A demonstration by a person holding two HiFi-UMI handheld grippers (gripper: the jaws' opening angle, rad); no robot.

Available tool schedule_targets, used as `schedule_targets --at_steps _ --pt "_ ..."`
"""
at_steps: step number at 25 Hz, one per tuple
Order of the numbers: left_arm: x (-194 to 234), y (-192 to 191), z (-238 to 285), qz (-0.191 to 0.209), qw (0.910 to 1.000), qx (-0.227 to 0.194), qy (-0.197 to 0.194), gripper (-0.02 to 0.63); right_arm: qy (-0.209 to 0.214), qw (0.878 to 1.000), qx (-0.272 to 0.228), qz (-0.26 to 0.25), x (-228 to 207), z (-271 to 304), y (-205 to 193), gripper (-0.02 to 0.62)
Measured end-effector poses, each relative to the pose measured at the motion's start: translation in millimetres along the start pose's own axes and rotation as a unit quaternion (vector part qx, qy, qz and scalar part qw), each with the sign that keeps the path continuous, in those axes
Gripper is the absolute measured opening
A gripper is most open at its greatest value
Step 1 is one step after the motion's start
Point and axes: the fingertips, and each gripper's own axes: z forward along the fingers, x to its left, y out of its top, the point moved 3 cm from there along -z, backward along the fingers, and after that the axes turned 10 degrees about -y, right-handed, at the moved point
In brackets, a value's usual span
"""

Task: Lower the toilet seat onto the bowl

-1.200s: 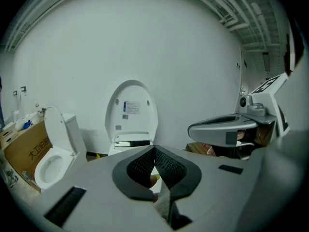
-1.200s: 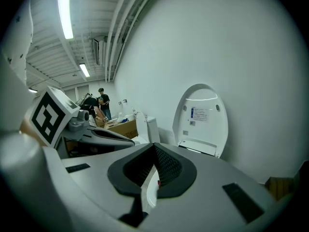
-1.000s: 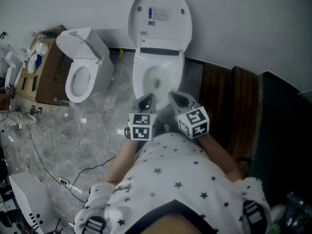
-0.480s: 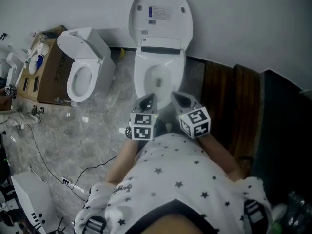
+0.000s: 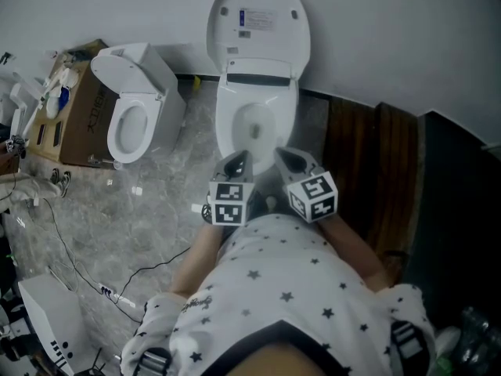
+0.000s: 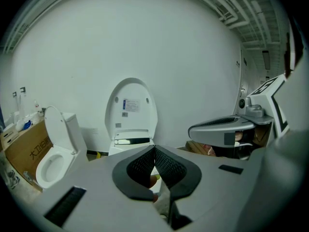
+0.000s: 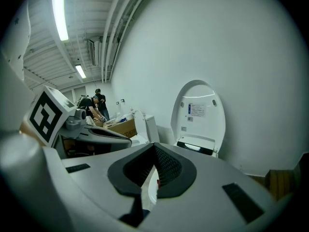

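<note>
— Where is the toilet seat (image 5: 258, 23) to be found?

— It is seen raised, standing upright against the white wall (image 5: 391, 37) behind the bowl (image 5: 225, 124). A printed label is carried on the face turned towards the room. The seat and the lid cannot be told apart.

— And the bowl?

— It is left uncovered, its white rim fully shown on the marbled floor (image 5: 156, 210).

— How is the left gripper (image 5: 237, 161) held?

— It is clenched: its dark ribbed pads are pressed together at the tips and nothing is grasped. It is pointed over the near edge of the bowl, well apart from the seat.

— The right gripper (image 5: 283, 157)?

— It is likewise clenched, pad against pad, with nothing caught between. It is kept just beside the left one and aimed towards the upright seat.

— What else is shown?

— A second toilet (image 5: 145, 77) is placed to the left with its seat down and lid up, and a cardboard box (image 5: 78, 120) is set beside it. Dark wooden panels (image 5: 360, 163) are seen to the right of the bowl. Two people (image 7: 92, 105) are glimpsed far back in the right gripper view, bent over something.
</note>
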Motion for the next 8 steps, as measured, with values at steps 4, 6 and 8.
schedule_targets --at_steps 4,6,8 --pt "1.1 0.0 -0.5 -0.002 1.0000 0.000 0.001 0.000 0.000 1.000 0.001 -0.001 -0.5 0.9 -0.4 0.005" --pt "1.7 1.0 -0.1 -0.003 1.0000 0.000 0.001 0.000 -0.001 1.000 0.003 0.000 -1.5 1.5 0.0 0.005" --pt "2.2 1.9 0.4 -0.003 1.0000 0.000 0.001 0.000 -0.002 1.000 0.004 0.001 -2.4 2.0 0.6 0.005"
